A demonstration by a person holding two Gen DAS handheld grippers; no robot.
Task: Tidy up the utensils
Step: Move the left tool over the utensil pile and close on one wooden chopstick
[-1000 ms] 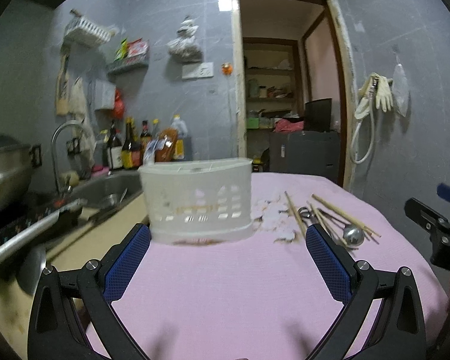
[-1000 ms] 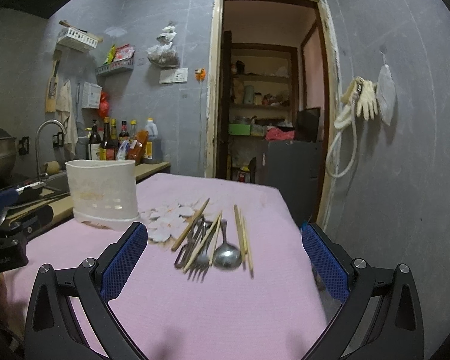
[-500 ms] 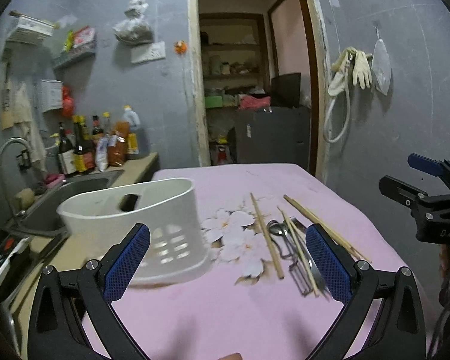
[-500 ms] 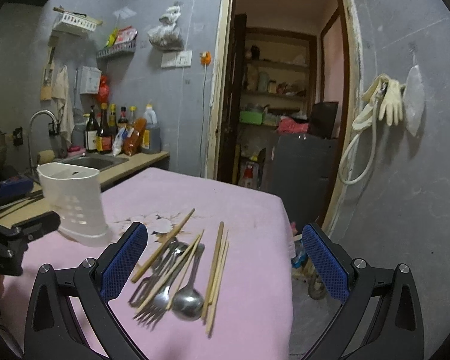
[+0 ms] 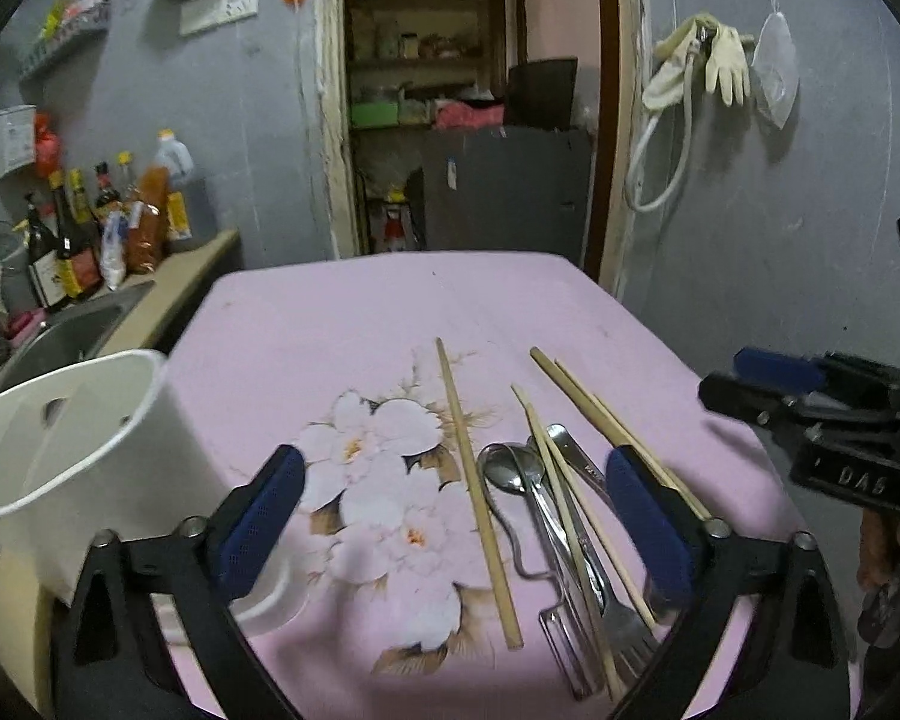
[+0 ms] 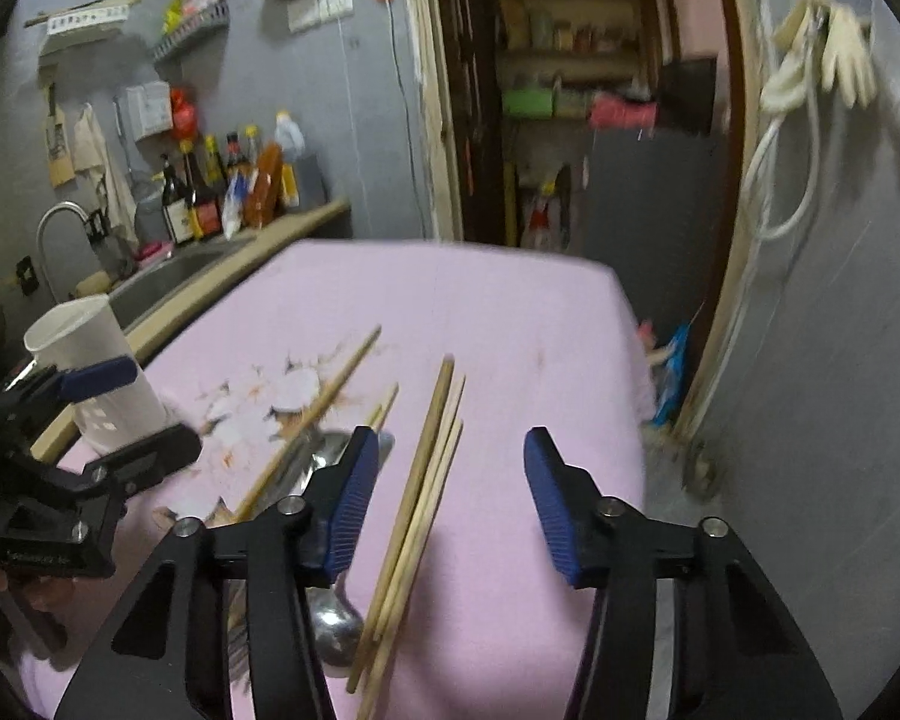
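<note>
Wooden chopsticks, a metal spoon (image 5: 513, 471) and a fork (image 5: 624, 624) lie together on the pink flowered tablecloth (image 5: 342, 324). A white slotted utensil holder (image 5: 60, 456) stands at the left. My left gripper (image 5: 453, 516) hovers low over the pile. Its jaws are closing, wide apart, with a single chopstick (image 5: 477, 498) and the spoon between them, untouched. My right gripper (image 6: 450, 504) is closing around a bundle of chopsticks (image 6: 420, 492), and its pads are still apart from them. The spoon's bowl (image 6: 333, 630) lies under its left finger. Each gripper also shows at the edge of the other's view.
A counter with a sink (image 5: 66, 330), a faucet (image 6: 60, 222) and sauce bottles (image 5: 90, 222) runs along the left of the table. The table's right edge (image 6: 636, 360) drops to the floor by a doorway. Gloves and a hose hang on the right wall.
Both grippers swung from facing the holder over to the utensils and tilted down closer to the cloth. The right jaws narrowed a lot around the chopsticks. The left jaws narrowed slightly.
</note>
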